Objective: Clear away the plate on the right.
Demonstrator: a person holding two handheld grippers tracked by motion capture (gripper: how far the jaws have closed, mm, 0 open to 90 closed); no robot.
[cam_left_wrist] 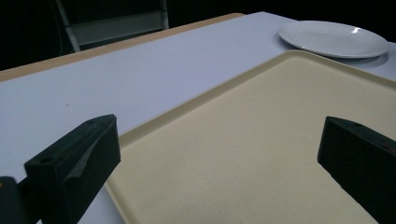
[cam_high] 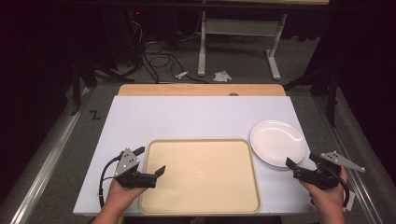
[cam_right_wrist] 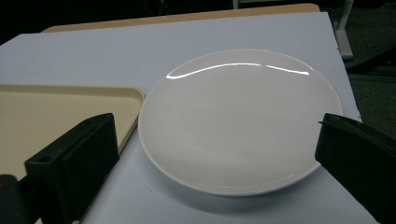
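Note:
An empty beige tray (cam_high: 201, 141) lies at the table's front centre. Just right of its far right corner sits an empty white plate (cam_high: 278, 142). My left gripper (cam_high: 150, 160) hovers open at the tray's left rim, one jaw over the tray and one outside it. In the left gripper view the tray (cam_left_wrist: 261, 140) spreads between the open jaws of my left gripper (cam_left_wrist: 217, 154), with the plate (cam_left_wrist: 334, 38) far off. My right gripper (cam_high: 301, 159) is open at the plate's near right edge. The right gripper view has the plate (cam_right_wrist: 238, 121) between the wide jaws of my right gripper (cam_right_wrist: 215, 156).
The white tabletop (cam_high: 187, 114) stretches bare beyond the tray to a wooden strip (cam_high: 201, 89) at the far edge. The tray's corner (cam_right_wrist: 56, 112) lies left of the plate. Cables, paper scraps and a white desk frame (cam_high: 201, 46) stand on the floor beyond.

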